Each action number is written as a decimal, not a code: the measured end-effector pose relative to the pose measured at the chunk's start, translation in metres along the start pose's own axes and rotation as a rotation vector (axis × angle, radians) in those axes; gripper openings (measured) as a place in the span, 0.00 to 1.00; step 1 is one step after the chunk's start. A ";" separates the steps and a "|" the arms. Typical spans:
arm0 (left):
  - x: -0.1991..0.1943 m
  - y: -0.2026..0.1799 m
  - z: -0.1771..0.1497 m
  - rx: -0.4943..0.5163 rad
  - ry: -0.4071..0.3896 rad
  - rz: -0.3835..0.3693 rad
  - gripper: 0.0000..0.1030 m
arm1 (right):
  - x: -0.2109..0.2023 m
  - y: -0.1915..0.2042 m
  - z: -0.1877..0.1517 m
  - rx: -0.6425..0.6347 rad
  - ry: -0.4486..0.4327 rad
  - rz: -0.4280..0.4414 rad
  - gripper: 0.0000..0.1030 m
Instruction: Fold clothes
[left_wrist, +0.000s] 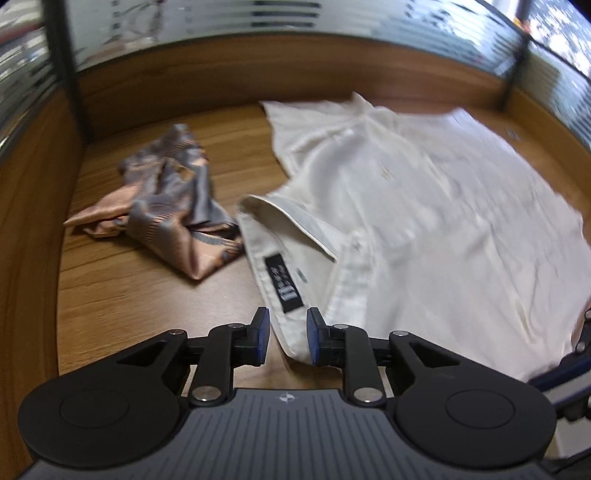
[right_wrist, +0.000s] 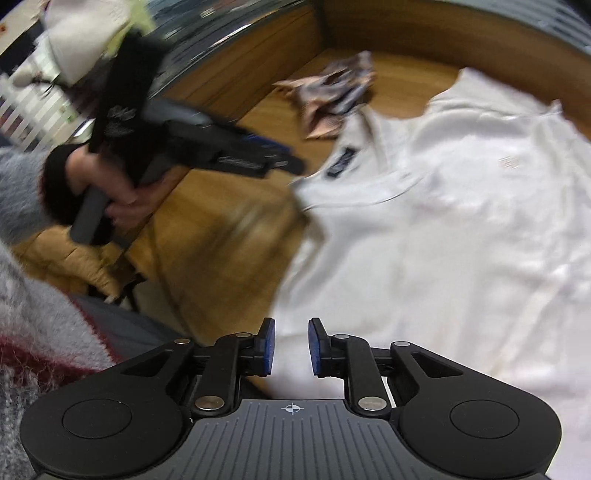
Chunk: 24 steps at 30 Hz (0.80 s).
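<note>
1. Lying spread across the wooden table, the white polo shirt has its body flat and its collar turned open toward the near edge, so the black neck label shows; a garment laid out like this gives clear edges to grip for a fold.
2. The left gripper hangs low at the collar's near end, its jaws spread with a hem of white fabric between them but not visibly pinched, which suits a grab at the neckline.
3. The right gripper hovers over the shirt's near side, its jaws likewise parted and holding nothing, placed as the second anchor so both ends of an edge could lift together.
4. In the right wrist view the person's left hand wraps the other tool's handle, angling it down at the collar.
5. The patterned cloth sits crumpled just beside the collar, bunched rather than folded, out of the shirt's way.
6. The blur suggests both tools are moving; whether the shirt is being laid out or is mid-fold cannot be settled.
</note>
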<state>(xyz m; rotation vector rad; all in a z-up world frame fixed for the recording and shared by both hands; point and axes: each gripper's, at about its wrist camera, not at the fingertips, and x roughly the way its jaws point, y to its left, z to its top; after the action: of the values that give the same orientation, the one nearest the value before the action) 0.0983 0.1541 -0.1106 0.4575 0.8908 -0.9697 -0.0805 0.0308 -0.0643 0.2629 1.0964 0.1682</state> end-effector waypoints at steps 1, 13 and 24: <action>0.000 0.002 0.004 -0.017 -0.004 0.006 0.31 | -0.003 -0.005 0.002 0.003 -0.007 -0.019 0.21; 0.024 0.021 0.052 -0.141 -0.034 0.059 0.42 | -0.017 -0.081 0.080 -0.001 -0.079 -0.172 0.22; 0.054 0.024 0.059 -0.153 -0.008 0.044 0.42 | 0.036 -0.126 0.193 0.040 -0.127 -0.149 0.32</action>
<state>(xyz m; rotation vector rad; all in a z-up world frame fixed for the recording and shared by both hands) 0.1592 0.0986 -0.1219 0.3420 0.9365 -0.8558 0.1089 -0.1043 -0.0491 0.2235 0.9895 -0.0036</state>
